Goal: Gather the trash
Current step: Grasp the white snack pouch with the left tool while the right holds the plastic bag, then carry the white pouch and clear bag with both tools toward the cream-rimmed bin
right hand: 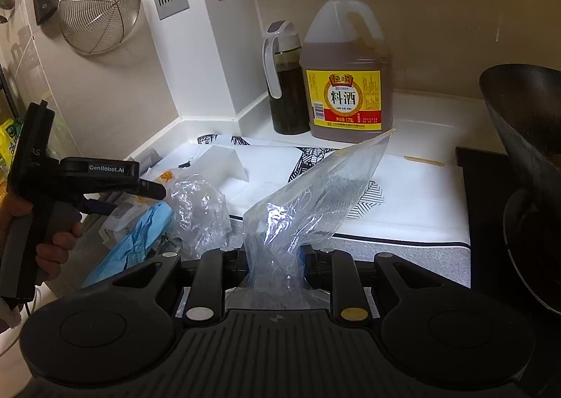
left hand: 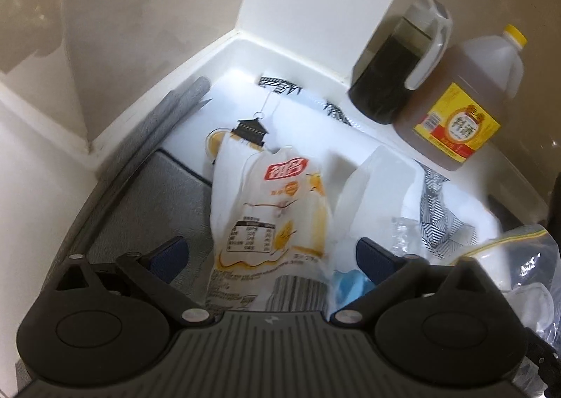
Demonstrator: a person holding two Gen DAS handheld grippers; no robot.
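Hovering with its fingers spread wide to either side of the white-and-yellow snack wrapper [left hand: 273, 219] lying on the table [right hand: 413, 194], the left claw [left hand: 271, 254] grips nothing yet, while the right claw [right hand: 275, 257] is clamped on the neck of the clear plastic bag [right hand: 308, 194]. Judging by this, the step is picking up the wrapper: lower, close, then carry it to the bag. Room is tight: a wall corner on one side, the crumpled plastic [right hand: 200, 208] and blue scrap [right hand: 136, 240] just beside, and the wok [right hand: 526, 159] beyond the bag.

Wrapper [left hand: 270, 219] white-yellow, red logo — glove [right hand: 136, 240] blue.
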